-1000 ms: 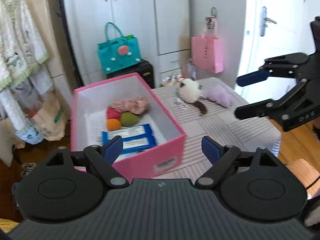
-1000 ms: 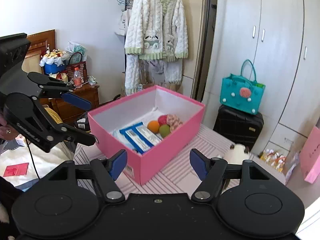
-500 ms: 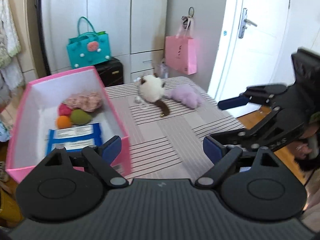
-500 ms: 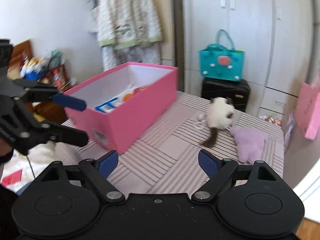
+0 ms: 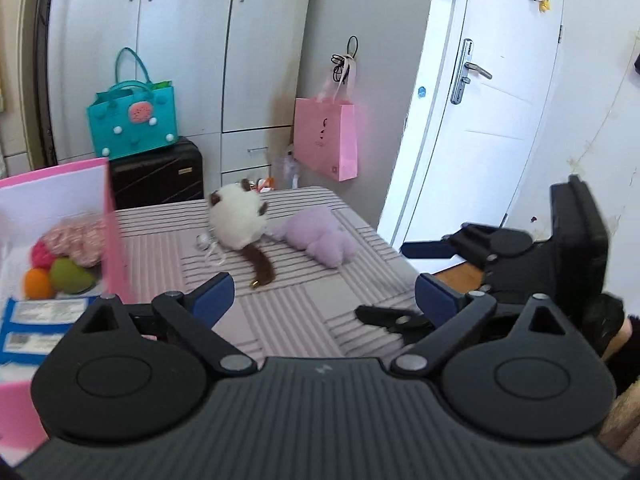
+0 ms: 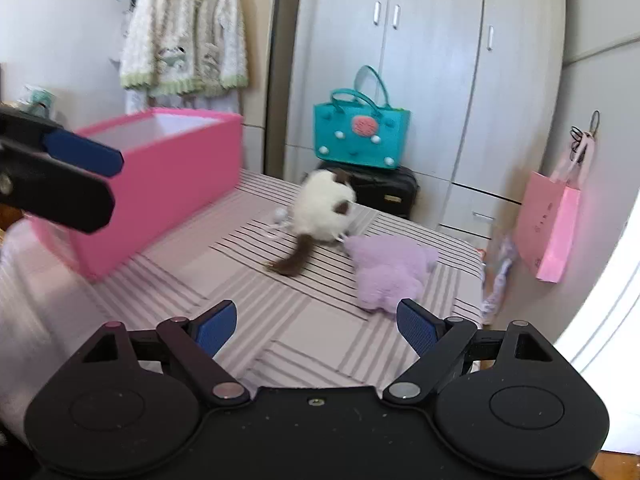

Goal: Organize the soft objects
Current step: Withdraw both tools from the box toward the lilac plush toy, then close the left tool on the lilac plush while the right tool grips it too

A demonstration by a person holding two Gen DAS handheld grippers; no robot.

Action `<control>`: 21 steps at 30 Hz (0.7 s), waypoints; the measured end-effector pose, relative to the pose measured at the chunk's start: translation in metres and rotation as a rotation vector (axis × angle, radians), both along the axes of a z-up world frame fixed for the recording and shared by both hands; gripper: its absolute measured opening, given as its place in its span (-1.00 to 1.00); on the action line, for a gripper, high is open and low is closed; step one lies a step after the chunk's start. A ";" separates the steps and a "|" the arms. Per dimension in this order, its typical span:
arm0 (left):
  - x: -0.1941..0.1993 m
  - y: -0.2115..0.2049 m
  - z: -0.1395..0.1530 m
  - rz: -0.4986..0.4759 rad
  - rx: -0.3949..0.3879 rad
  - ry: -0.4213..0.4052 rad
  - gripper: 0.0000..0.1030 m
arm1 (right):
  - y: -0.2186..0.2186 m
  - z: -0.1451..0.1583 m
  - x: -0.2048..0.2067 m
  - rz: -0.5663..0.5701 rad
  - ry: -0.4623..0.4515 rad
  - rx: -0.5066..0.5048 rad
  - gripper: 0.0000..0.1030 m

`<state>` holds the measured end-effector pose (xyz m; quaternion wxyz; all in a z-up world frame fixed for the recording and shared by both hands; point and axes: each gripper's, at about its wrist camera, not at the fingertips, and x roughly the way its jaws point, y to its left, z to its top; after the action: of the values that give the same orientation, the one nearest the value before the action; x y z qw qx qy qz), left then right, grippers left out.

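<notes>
Right now, in your left wrist view, the pink box (image 5: pixel 114 236) sits at the far left edge on the striped table (image 5: pixel 288 312); inside it you can see a pink knitted piece (image 5: pixel 76 236), a red ball (image 5: pixel 42 254), an orange ball (image 5: pixel 37 283), a green soft ball (image 5: pixel 72 275) and blue-and-white packets (image 5: pixel 40 320) lying flat at the lower left; left of centre, the white plush toy with a brown tail (image 5: pixel 239 224) lies on the table, and the purple plush toy (image 5: pixel 320 240) lies just to its right, touching or nearly touching it; your left gripper (image 5: pixel 324 298) fills the bottom of the frame, its jaws have just been opening and stand wide with nothing between them; at the right edge your right gripper (image 5: pixel 390 280) points toward the table centre, also spread wide and empty; behind, a teal bag (image 5: pixel 132 124) rests on a black suitcase (image 5: pixel 156 176), and a pink paper bag (image 5: pixel 326 140) hangs on the cabinet.

In your right wrist view, a blue-padded finger of the left gripper (image 6: pixel 82 152) shows at the left edge, in front of the pink box (image 6: pixel 160 192); the white plush toy (image 6: pixel 324 208) lies at centre, the purple plush toy (image 6: pixel 390 270) to its lower right, just beyond your right gripper's (image 6: pixel 316 326) right fingertip; those jaws are wide, holding nothing; a fluffy white cardigan (image 6: pixel 184 36) hangs at the upper left.
</notes>
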<state>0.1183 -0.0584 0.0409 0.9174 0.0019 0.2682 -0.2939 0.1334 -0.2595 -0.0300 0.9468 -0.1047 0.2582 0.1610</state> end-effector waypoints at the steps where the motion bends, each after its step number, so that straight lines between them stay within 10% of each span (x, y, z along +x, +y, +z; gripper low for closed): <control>1: 0.006 -0.006 -0.002 0.008 -0.009 0.001 0.90 | 0.000 -0.003 0.004 -0.006 -0.002 -0.013 0.75; 21: 0.108 -0.072 -0.062 0.134 -0.046 0.122 0.83 | -0.019 -0.042 0.095 -0.068 0.105 0.038 0.69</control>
<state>0.2260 -0.1303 -0.0211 0.9168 -0.0550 0.3162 -0.2375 0.2279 -0.2782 -0.0720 0.9388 -0.0694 0.3076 0.1388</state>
